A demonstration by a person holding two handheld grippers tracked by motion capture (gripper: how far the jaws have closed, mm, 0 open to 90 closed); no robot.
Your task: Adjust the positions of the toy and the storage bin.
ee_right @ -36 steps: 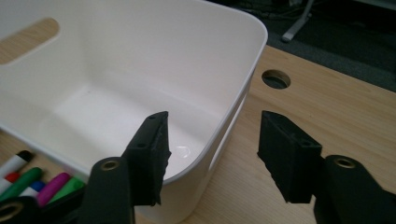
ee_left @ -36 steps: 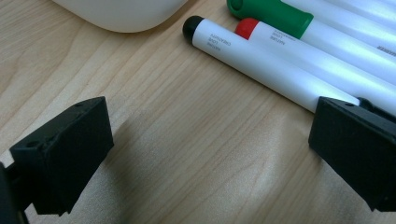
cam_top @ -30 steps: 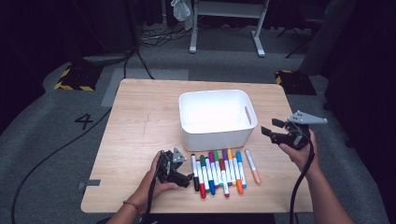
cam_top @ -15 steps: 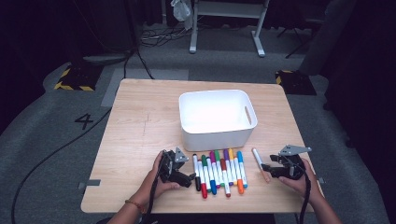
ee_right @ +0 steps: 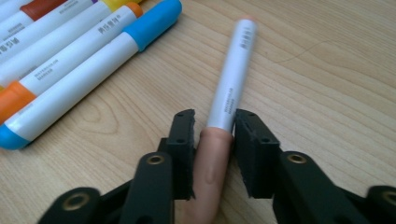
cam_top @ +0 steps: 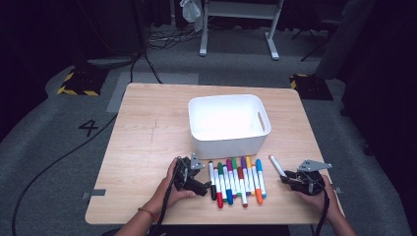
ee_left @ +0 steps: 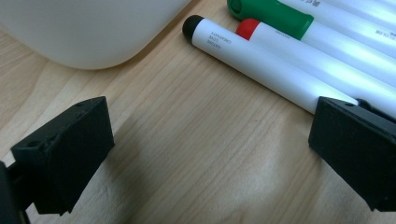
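Observation:
A lone white marker (cam_top: pixel 276 164) with a peach cap lies on the wooden table (cam_top: pixel 147 128), to the right of a row of several coloured markers (cam_top: pixel 236 179). My right gripper (cam_top: pixel 287 178) rests low on the table at its near end. In the right gripper view the jaws (ee_right: pixel 215 130) have just been closing and now press on the peach cap of this marker (ee_right: pixel 233 74). My left gripper (cam_top: pixel 204 189) lies at the left end of the row, open. Between its jaws (ee_left: pixel 205 149) is bare wood, and the black-capped marker (ee_left: pixel 252 56) runs behind its right jaw.
A white bin (cam_top: pixel 228 140) stands behind the marker row, mid-table; its rounded corner (ee_left: pixel 93 42) is close in the left gripper view. The table's front edge is just behind both hands. Cables trail from both grippers.
My right gripper came down from beside the bin to the table at the lone marker, and its jaws closed on the peach cap. The left gripper stayed put.

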